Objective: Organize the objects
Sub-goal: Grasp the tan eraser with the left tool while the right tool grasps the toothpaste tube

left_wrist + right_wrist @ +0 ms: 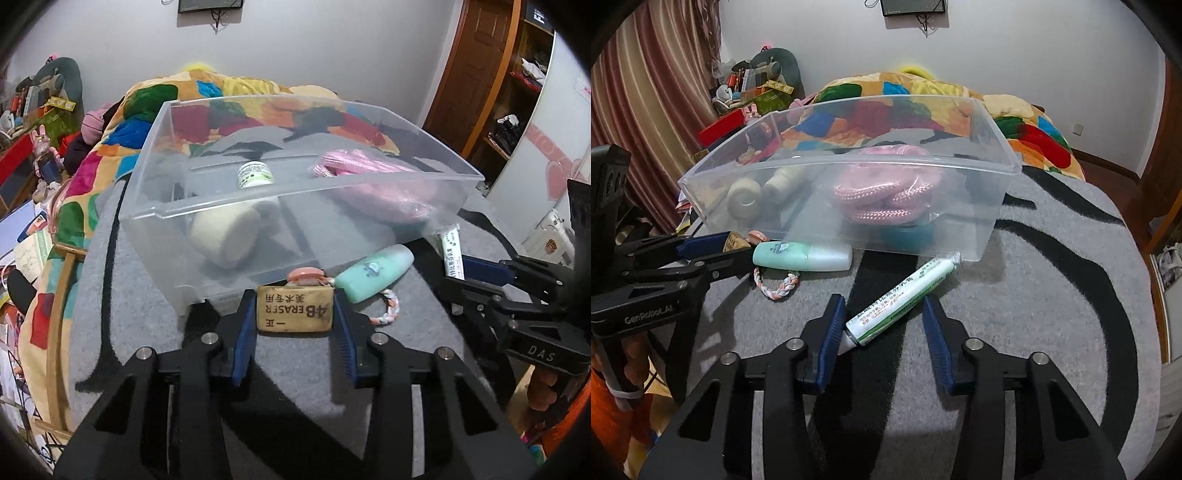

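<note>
A clear plastic bin (pixel 982 206) sits on the grey, black-striped blanket (pixel 1052 295), its near wall just behind the loose items. To its right the blanket lies bare up to its rounded edge. The left tool (pixel 295 314) grips a tan eraser (pixel 293 312) by the bin's near wall. The right tool (pixel 884 325) stands wide around a white-green tube (pixel 901 301), one pad touching its cap.

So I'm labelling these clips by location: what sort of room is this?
Most likely a bedroom in a home: a multicoloured patchwork quilt is heaped behind the clear plastic storage bin, striped reddish curtains hang on one side, and open wooden wardrobe shelves stand on the other.
</note>
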Available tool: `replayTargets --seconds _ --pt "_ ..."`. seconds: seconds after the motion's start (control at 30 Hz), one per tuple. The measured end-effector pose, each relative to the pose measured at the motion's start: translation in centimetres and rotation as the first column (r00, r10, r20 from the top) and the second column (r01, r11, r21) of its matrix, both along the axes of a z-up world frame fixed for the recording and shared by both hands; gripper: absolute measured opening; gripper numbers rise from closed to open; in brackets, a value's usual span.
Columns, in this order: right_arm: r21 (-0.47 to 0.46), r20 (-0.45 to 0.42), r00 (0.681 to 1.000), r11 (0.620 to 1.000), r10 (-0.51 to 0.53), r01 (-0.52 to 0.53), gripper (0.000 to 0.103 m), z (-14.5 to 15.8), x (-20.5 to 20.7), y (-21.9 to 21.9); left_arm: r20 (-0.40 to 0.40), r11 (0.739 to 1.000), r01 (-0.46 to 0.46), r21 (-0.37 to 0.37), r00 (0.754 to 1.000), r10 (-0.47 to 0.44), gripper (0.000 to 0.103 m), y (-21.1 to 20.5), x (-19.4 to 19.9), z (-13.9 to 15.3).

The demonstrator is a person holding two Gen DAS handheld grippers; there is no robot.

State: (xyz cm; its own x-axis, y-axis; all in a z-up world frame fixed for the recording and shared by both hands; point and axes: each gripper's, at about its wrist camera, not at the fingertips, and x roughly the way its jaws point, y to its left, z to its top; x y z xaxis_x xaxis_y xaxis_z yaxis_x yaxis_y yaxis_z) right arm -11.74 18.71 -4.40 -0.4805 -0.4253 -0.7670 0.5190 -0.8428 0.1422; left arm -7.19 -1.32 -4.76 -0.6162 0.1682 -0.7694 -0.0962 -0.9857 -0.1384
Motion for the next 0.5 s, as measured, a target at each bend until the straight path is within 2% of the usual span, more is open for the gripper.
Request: replayTargets --seconds 0.23,0.5 --pt "-0.021 0.010 1.000 1.000 -0.003 0.003 0.014 0.1 0.8 1.9 -0.027 1.000 -0.001 -0.007 1.000 0.001 0.040 0.0 1.8 0.2" --pt "-0.043 -0.022 1.000 0.999 0.019 -0.020 0.014 1.3 2.5 2.2 -0.090 1.000 -0.009 -0.004 0.996 0.009 0.040 -0.3 3.8 2.3"
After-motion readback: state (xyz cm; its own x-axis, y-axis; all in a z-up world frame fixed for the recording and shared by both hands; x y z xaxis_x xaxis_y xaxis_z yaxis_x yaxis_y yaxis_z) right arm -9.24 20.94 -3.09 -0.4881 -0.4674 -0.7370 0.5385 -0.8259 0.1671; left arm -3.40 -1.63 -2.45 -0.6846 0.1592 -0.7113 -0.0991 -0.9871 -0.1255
